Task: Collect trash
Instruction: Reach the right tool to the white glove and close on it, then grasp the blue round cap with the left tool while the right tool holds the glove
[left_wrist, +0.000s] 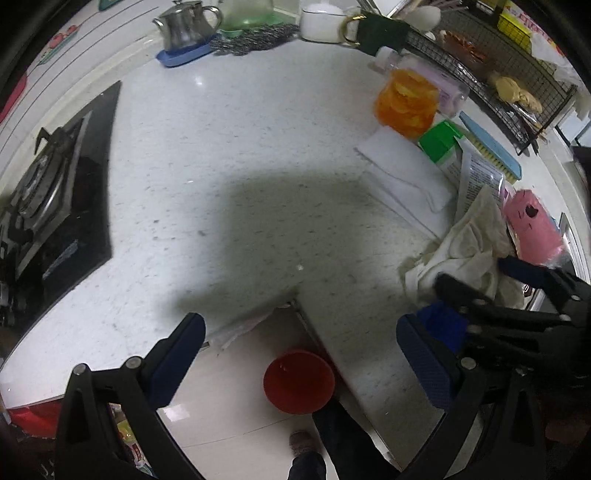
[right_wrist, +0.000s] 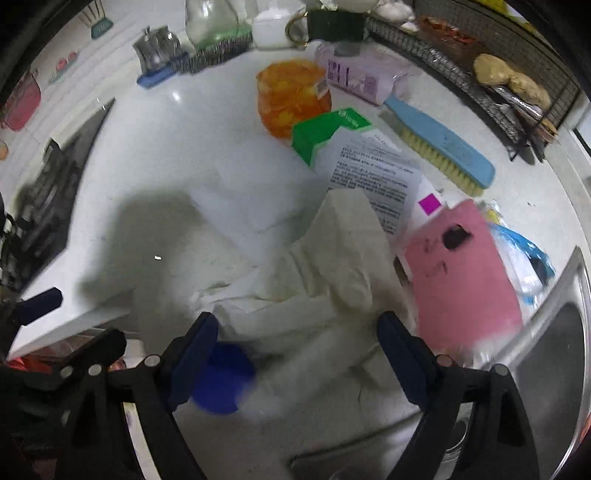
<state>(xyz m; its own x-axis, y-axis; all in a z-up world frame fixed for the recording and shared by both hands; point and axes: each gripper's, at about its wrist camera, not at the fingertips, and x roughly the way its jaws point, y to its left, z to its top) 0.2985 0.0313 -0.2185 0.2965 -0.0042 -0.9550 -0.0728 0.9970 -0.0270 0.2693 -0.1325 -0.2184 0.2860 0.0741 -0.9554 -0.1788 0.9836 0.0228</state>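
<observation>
A glossy speckled white stone countertop (left_wrist: 229, 147) is seen beside a shiny steel teapot (left_wrist: 184, 27). A crumpled cream cloth (right_wrist: 325, 280), matt printed paper sheet (right_wrist: 376, 173), smooth red plastic bucket (left_wrist: 298, 382) and black wire-mesh rack (left_wrist: 491, 74) are shown.

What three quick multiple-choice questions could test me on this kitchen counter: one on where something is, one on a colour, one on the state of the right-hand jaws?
1. Where is the red bucket?
A. on the counter
B. on the floor beside the counter
C. in the sink

2. What colour is the scrubbing brush?
A. light blue
B. black
C. red

3. How do the jaws of the right gripper stand?
A. clamped on the brush
B. clamped on the pink packet
C. apart, over the crumpled white cloth

Answers:
1. B, since the bucket stands on the pale floor tiles below the counter edge.
2. A, since its back is light blue over pale bristles.
3. C, since both pads stand wide, with the crumpled white cloth between them, unpinched.
</observation>
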